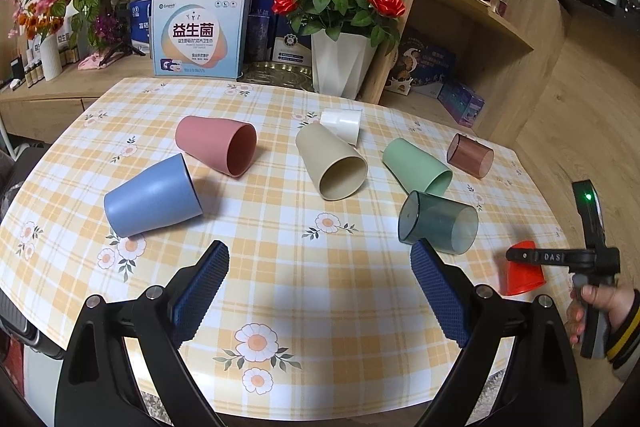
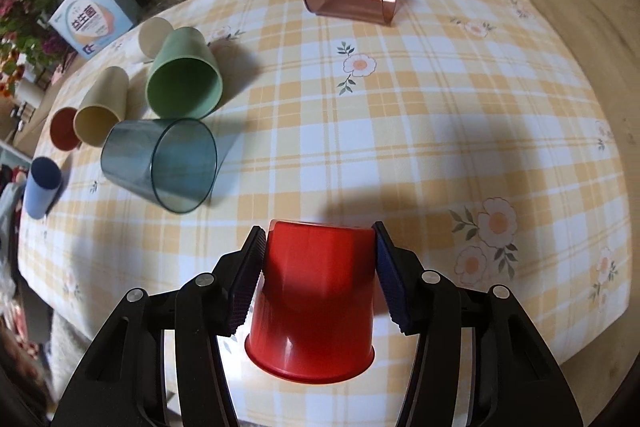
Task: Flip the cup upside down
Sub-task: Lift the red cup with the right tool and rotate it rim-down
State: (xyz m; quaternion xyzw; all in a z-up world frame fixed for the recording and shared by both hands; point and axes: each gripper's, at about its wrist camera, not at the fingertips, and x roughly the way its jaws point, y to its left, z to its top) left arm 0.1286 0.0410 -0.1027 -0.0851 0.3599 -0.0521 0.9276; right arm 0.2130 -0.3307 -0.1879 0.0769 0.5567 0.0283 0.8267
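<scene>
Left wrist view shows the left gripper (image 1: 320, 291) spread wide and holding nothing above the checked tablecloth (image 1: 280, 267), with a blue cup (image 1: 154, 197), pink cup (image 1: 218, 145), beige cup (image 1: 332, 163) and teal cup (image 1: 438, 223) lying on their sides. At the right edge, the right gripper (image 2: 318, 267) clamps the red cup (image 2: 316, 303), standing mouth-down on the cloth.
</scene>
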